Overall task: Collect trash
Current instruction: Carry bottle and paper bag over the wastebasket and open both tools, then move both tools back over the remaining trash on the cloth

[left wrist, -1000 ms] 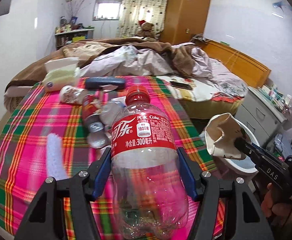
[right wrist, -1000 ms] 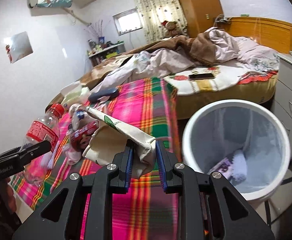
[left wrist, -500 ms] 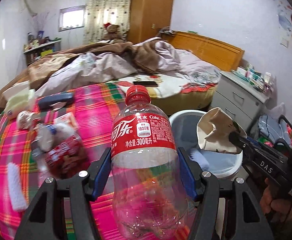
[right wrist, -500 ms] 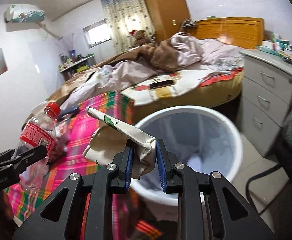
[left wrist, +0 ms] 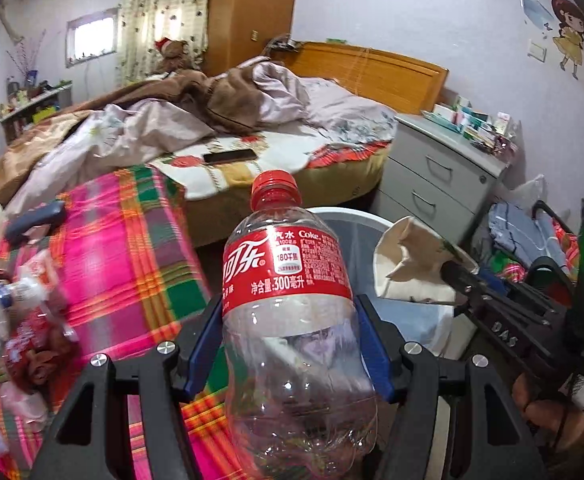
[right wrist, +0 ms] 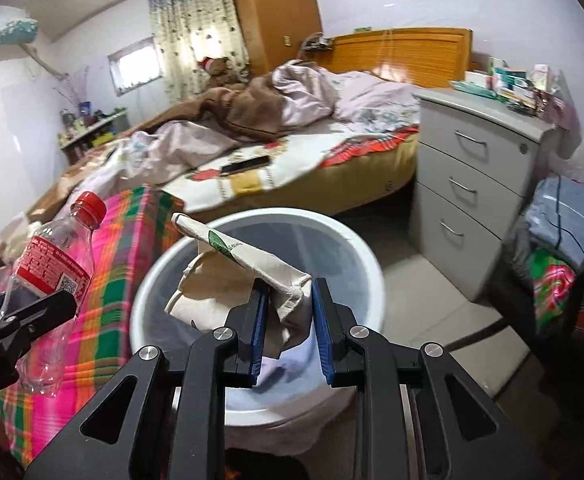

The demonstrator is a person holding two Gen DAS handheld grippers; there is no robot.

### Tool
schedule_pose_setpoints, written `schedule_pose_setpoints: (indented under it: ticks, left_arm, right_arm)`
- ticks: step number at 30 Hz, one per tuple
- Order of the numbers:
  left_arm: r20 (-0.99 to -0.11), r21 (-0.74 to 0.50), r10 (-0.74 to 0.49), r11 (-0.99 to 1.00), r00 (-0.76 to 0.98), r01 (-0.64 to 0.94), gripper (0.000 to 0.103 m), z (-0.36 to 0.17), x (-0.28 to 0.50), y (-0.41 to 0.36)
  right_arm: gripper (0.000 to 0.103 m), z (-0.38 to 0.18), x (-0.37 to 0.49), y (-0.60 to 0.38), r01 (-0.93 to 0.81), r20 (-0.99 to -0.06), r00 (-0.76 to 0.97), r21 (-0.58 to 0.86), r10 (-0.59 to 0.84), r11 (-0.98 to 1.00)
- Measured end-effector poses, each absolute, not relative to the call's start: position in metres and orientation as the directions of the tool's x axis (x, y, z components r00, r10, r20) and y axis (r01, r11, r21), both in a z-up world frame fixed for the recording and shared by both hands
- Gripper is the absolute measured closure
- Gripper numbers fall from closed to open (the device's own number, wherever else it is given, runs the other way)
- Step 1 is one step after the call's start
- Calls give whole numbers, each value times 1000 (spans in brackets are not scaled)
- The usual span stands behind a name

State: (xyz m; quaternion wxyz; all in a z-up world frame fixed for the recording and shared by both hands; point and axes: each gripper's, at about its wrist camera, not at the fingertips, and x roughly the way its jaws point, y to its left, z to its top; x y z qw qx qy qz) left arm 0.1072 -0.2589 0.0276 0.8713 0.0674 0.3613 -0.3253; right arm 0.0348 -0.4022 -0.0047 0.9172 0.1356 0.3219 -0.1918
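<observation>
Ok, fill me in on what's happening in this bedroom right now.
A person is clearing trash with two handheld grippers. The left gripper is clamped on an empty Coke bottle, the right gripper pinches a crumpled paper bag. Both are held at the white trash bin beside the plaid-covered surface, where more wrappers lie. Nothing is dropped yet.

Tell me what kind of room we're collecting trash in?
A lived-in bedroom, by the look of it: an unmade bed with a wooden headboard, a grey drawer unit beside it, and a wooden wardrobe by the curtained window.
</observation>
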Motion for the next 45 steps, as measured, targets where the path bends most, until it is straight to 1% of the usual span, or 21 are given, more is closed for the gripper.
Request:
schedule_pose_setpoints:
  ticks: [7,12,14,15,16,17,18,19,30,39,42,45]
  left_arm:
    - [-717,-148,-530,751,453,643,38,9,119,-292]
    - [-726,-180,-541,745,424,642,37,0,126,-303]
    - [-721,-187,-547,745,426,640,32,0,127,-301]
    - [-718,-186,-547,747,431,639,28,0,127,-300]
    - [-718,-186,-544,751,434,634,28,1,127,-299]
    - [-717,-189,-545,752,435,631,28,2,128,-298]
    - [-714,-192,-547,753,437,629,27,2,128,-297]
    - [-711,-193,-548,754,441,628,27,4,128,-294]
    - [-682,-168,-515,801,518,575,27,18,120,-253]
    - [-644,-169,-500,831,579,530,27,32,109,-211]
    - [-634,-152,-476,850,610,505,27,36,105,-195]
    - [-629,-162,-466,862,622,481,27,37,105,-179]
  right_arm:
    - [80,-17,42,-416,473,-685,662,70,-302,878]
    - [79,-22,53,-422,461,-719,627,34,-299,887]
    - [78,-22,52,-422,453,-718,631,35,-293,891]
    - [75,-22,52,-422,449,-717,634,36,-290,893]
    - [64,-22,52,-421,450,-716,634,33,-293,892]
    - [57,-21,50,-421,449,-712,638,35,-293,893]
    - [43,-22,50,-420,445,-710,643,43,-286,895]
    - [41,-21,48,-420,441,-708,649,51,-279,896]
    - [41,-9,44,-405,429,-678,688,91,-260,899]
    - [41,4,42,-377,377,-633,741,115,-225,919]
    - [41,7,43,-364,353,-620,756,114,-211,929]
    - [41,9,45,-351,327,-606,772,119,-192,938]
